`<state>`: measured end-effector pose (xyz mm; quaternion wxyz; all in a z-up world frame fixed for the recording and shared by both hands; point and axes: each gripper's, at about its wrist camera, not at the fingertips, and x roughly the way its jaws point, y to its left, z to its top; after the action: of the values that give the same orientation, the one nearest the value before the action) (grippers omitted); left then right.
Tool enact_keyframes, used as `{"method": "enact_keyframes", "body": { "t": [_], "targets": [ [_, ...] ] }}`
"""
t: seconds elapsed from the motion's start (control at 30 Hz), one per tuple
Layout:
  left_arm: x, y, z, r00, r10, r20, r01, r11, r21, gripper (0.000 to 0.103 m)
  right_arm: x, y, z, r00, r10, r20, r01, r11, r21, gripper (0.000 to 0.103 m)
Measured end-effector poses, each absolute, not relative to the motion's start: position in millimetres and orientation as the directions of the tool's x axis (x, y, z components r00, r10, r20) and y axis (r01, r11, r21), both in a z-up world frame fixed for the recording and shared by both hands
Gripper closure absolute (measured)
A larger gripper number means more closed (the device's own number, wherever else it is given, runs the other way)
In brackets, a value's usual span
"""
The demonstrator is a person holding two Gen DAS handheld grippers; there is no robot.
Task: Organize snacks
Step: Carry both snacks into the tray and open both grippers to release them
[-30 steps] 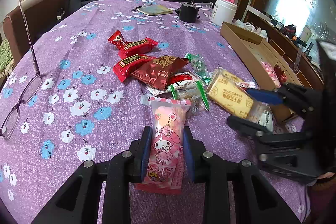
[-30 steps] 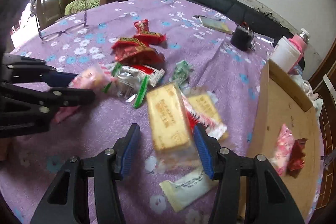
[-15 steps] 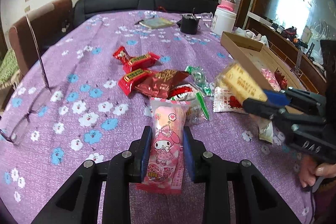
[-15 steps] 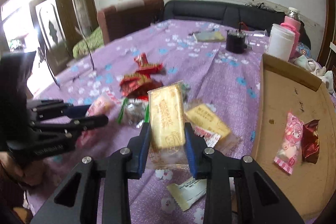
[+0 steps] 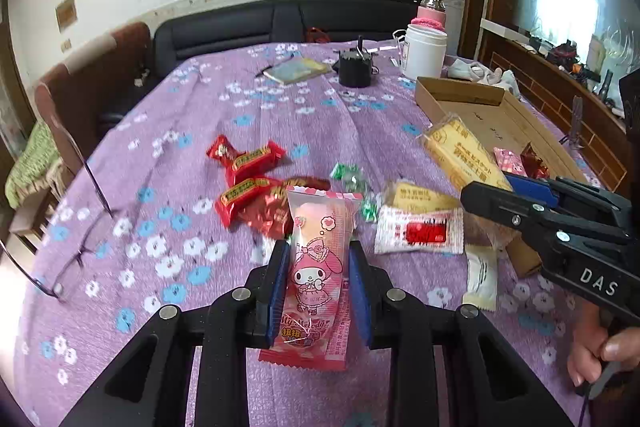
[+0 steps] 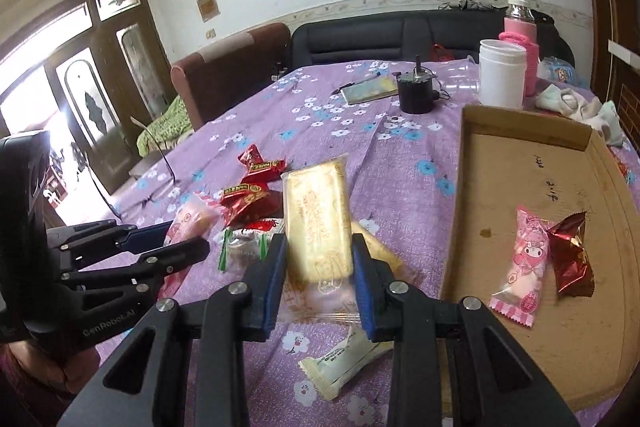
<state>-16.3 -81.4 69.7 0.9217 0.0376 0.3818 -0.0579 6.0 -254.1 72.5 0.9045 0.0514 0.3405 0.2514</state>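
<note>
My left gripper (image 5: 318, 287) is shut on a pink cartoon-rabbit snack packet (image 5: 318, 267), lifted above the purple flowered tablecloth (image 5: 192, 147). My right gripper (image 6: 320, 271) is shut on a yellow biscuit packet (image 6: 318, 215), also raised; the left wrist view shows that packet (image 5: 460, 157) near the cardboard tray (image 5: 460, 93). Inside the tray (image 6: 520, 151) lie another pink packet (image 6: 524, 263) and a dark red foil packet (image 6: 572, 255). Loose snacks sit mid-table: red packets (image 5: 250, 157), a green candy (image 5: 346, 175), a white-and-red sachet (image 5: 420, 233), a cream sachet (image 5: 482, 277).
Folded glasses (image 5: 72, 263) lie at the table's left edge. At the far end stand a black cup (image 5: 354, 69), a notebook (image 5: 298, 71), a white jar (image 5: 424, 53) and a pink bottle (image 5: 431, 11). A sofa and an armchair border the table. A hand (image 5: 592, 355) holds the right gripper.
My right gripper closed on the yellow biscuit packet and lifted it off the pile toward the tray. My left gripper rose with the pink packet still in it.
</note>
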Motion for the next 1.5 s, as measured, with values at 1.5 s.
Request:
{"method": "enact_keyframes", "body": {
  "t": [1.5],
  "targets": [
    [20.3, -229.5, 89.6, 0.629, -0.307, -0.714, 0.384, 0.921, -0.057, 0.073, 26.8, -385.0, 94.0, 0.787, 0.33, -0.521, -0.103, 0.903, 0.417, 0.073]
  ]
}}
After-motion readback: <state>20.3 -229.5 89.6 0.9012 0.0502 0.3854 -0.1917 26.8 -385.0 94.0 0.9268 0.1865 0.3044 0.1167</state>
